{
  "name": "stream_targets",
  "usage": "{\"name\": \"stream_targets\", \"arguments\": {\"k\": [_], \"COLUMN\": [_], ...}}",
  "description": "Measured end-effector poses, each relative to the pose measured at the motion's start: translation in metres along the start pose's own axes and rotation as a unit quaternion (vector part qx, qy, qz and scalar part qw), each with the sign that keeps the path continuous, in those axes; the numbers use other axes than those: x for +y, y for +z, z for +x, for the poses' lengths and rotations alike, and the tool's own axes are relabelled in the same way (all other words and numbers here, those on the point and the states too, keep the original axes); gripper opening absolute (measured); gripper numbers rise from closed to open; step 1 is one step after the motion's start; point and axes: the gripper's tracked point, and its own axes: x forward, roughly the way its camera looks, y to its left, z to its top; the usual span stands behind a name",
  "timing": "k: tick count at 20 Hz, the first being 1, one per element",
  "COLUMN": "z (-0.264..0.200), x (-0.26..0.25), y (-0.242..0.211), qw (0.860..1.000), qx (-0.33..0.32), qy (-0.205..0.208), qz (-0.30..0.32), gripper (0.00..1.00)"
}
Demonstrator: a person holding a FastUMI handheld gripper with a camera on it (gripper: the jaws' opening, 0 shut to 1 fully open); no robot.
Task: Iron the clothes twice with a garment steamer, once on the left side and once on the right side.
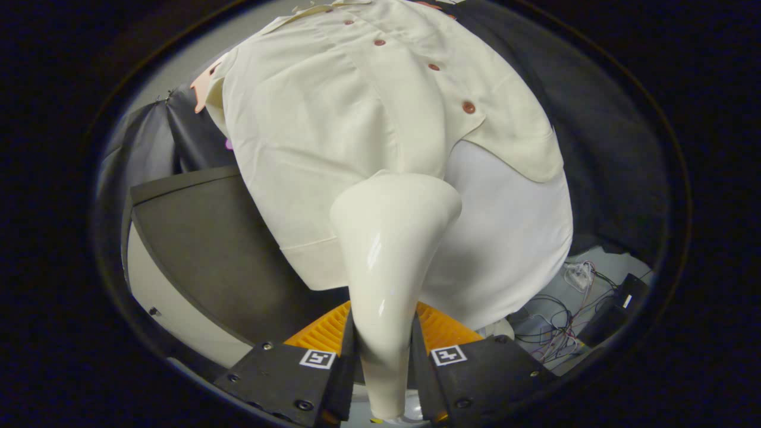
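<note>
My gripper (383,351) is clamped on the garment steamer (389,261): both fingers press its slim handle from either side, one finger (342,362) on the left, the other on the right. Steamer is glossy cream, flares out to a wide head beyond the fingers; head sits against the front of the cream shirt (333,148), low on the panel just left of the button placket. Shirt hangs up ahead w/ reddish-brown buttons (468,107) running down the placket; a white under-layer (511,238) shows below the shirt's right hem. Writing: none legible on steamer or shirt; each finger block carries a square black-and-white marker tag (317,358), pattern only, no text. A pinkish hanger end (202,89) pokes out at the shirt's left shoulder. Dark curved board (202,238) to the left below the shirt. Tangle of thin cables (559,327) on the floor at right, nr a dark box.
</note>
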Motion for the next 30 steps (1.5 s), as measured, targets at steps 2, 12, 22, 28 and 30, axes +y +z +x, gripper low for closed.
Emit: {"name": "stream_targets", "arguments": {"k": [2, 12, 22, 28, 30], "z": [-0.019, -0.119, -0.131, -0.106, -0.091], "x": [0.004, 0.027, -0.017, -0.028, -0.026], "y": [0.036, 0.218, 0.351, 0.407, 0.411], "qw": [0.999, 0.984, 0.969, 0.967, 0.969], "qx": [-0.036, -0.169, -0.237, -0.249, -0.243], "qy": [0.003, 0.01, -0.042, -0.035, -0.018], "qz": [-0.008, -0.057, -0.053, -0.04, -0.038], "gripper": [0.44, 0.44, 0.43, 0.43, 0.43]}}
